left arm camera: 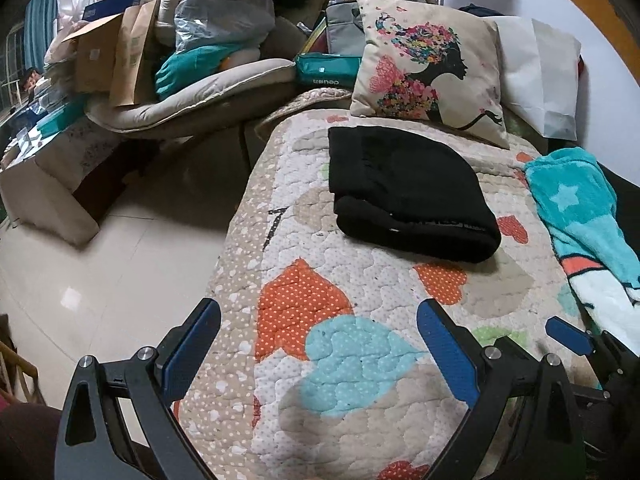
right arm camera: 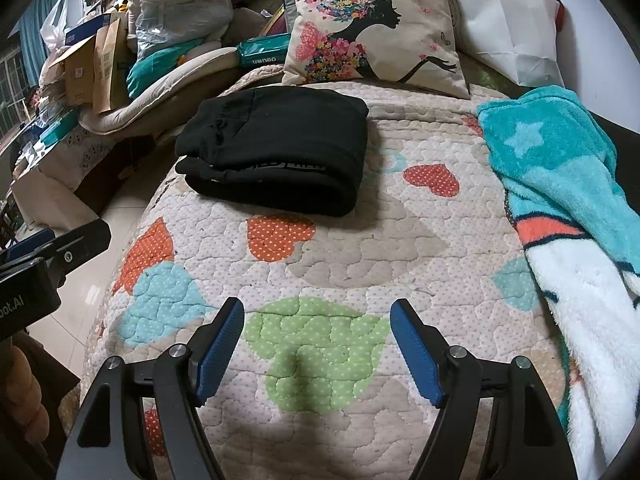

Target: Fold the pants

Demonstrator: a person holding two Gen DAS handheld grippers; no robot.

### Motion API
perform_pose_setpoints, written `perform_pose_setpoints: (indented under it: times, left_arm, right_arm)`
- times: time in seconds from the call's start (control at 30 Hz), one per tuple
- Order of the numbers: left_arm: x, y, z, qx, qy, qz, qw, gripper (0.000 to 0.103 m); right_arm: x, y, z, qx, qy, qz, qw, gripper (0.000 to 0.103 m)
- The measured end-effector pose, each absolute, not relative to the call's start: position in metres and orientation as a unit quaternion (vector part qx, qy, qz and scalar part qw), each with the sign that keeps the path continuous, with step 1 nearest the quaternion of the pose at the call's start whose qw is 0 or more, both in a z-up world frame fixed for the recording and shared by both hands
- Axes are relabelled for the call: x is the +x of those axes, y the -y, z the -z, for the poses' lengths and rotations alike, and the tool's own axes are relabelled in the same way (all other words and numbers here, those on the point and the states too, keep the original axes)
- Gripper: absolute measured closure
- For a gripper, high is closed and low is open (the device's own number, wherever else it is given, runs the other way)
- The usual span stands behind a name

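Here's your bed [right arm camera: 400, 240], quilt of coloured hearts running away from you, and the pants [right arm camera: 276, 156] sit as a thick black bundle toward the far end, close to the left edge and just short of the printed pillow [right arm camera: 372, 28] at the head. They look folded already, so from here the risks are mostly about undoing that. The bundle is near that left edge, and a nudge from the wrong side could tip it over onto the floor [left arm camera: 100, 260]; I'd judge the rolled front lip as the part most likely to spring open if you drag it instead of lifting. Watch the fluffy teal blanket [right arm camera: 560, 184] along the right edge too: it lies well apart from the pants, but it's near your right side, and a sweeping move could snag it. The layers look soft and thick, so a shallow pinch might catch only the top ply and peel the fold apart. Now the small stuff: your left gripper [left arm camera: 318, 322] hovers over the near end of the quilt, jaws spread wide, nothing between them and nothing touched. Your right gripper [right arm camera: 318, 318] sits just beside it, jaws likewise wide apart, empty, above the green heart and clear of the fabric.
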State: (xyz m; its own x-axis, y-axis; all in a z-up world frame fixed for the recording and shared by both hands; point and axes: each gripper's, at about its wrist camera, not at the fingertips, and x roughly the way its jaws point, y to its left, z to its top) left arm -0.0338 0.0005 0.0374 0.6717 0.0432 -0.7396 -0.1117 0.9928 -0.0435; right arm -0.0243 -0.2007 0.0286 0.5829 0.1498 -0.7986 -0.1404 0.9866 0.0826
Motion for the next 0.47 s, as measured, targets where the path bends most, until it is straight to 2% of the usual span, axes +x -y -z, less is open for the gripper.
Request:
perform_pose_setpoints:
  times: [0.47]
  left_arm:
    - [-0.0344,0.0066,-0.0348,-0.037,-0.407,-0.032,0.912,0.005]
  right_arm:
    - [-0.0243,0.2007,-0.0281,0.005,-0.45,-0.081,0.89,0.022]
